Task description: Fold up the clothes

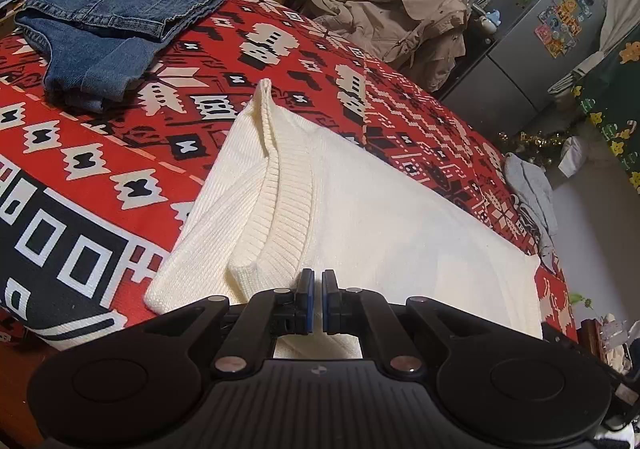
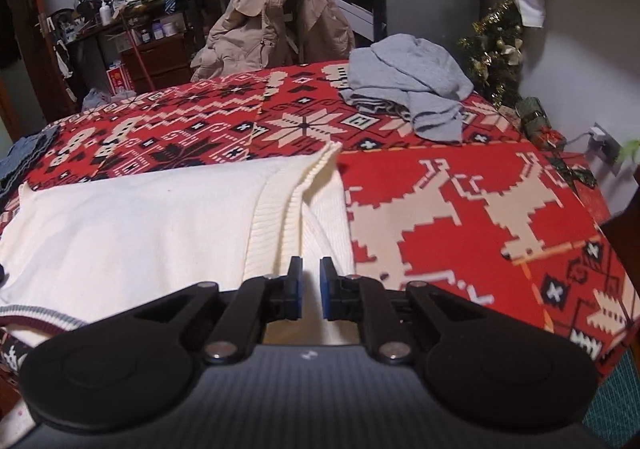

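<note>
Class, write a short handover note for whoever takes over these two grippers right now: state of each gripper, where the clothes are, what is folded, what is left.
Left gripper: shut, holding nothing, at the near edge of the white sweater.
Right gripper: nearly shut, a narrow gap between the pads, nothing in it, over the sweater's other side.
The white sweater lies flat on the red patterned blanket with both sides turned in; it may need one more fold.
Jeans: folded, at the blanket's far left corner.
Grey garment: crumpled at the far right, not folded yet.
The beige jacket behind looks draped on furniture, off the blanket.
</note>
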Available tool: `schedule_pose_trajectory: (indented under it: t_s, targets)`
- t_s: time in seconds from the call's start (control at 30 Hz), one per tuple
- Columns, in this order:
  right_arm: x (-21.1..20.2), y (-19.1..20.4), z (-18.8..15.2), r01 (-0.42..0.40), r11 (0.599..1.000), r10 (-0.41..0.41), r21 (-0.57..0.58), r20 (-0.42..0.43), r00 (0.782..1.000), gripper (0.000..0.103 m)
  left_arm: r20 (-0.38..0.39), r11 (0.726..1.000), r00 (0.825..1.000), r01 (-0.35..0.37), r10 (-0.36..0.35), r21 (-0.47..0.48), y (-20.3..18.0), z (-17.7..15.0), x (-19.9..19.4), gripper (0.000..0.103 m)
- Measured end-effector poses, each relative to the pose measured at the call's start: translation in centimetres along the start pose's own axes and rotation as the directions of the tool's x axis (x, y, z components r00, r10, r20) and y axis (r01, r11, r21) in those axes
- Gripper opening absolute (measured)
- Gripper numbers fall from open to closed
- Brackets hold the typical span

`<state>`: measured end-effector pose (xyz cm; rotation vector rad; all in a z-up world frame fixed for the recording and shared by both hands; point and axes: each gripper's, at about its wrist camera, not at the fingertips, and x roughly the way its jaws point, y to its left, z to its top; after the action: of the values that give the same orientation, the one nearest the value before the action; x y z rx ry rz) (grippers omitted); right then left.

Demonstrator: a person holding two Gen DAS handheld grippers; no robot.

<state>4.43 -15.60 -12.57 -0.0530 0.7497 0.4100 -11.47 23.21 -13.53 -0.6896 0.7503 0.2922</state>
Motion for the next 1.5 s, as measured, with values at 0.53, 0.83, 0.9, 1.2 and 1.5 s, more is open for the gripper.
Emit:
schedule_pose_trajectory:
  t_s: [0.53, 0.83, 0.9, 1.2, 1.5]
  targets:
    - [-2.3, -1.2, -2.2, -0.028, 1.0, 0.028, -0.007, -0.034, 0.999, 0.009, -0.002, 1.0, 1.0, 0.0, 0.0, 0.008, -0.1, 0.0, 0.1, 0.004]
    - [-4.8, -1.8, -3.7, -0.023, 1.0, 0.023, 0.01, -0.05, 0.998, 0.008, -0.002, 1.0, 1.0, -0.001, 0.001, 0.008, -0.2, 0.0, 0.1, 0.004]
    - [-5.1, -1.9, -3.3, -0.018, 0.999, 0.02, 0.026, -0.062, 0.998, 0.009, -0.003, 1.0, 1.0, 0.001, -0.001, 0.005, -0.2, 0.0, 0.1, 0.004]
    - [-2.3, -2.0, 1.5, 0.024, 0.998, -0.025, -0.065, -0.02, 0.999, 0.012, -0.005, 1.0, 1.0, 0.003, -0.003, 0.019, -0.1, 0.0, 0.1, 0.004]
    - [4.2, -1.2, 4.8, 0.047, 0.988, -0.055, -0.144, -0.051, 0.997, 0.012, -0.008, 1.0, 1.0, 0.004, -0.004, 0.027, -0.1, 0.1, 0.1, 0.004]
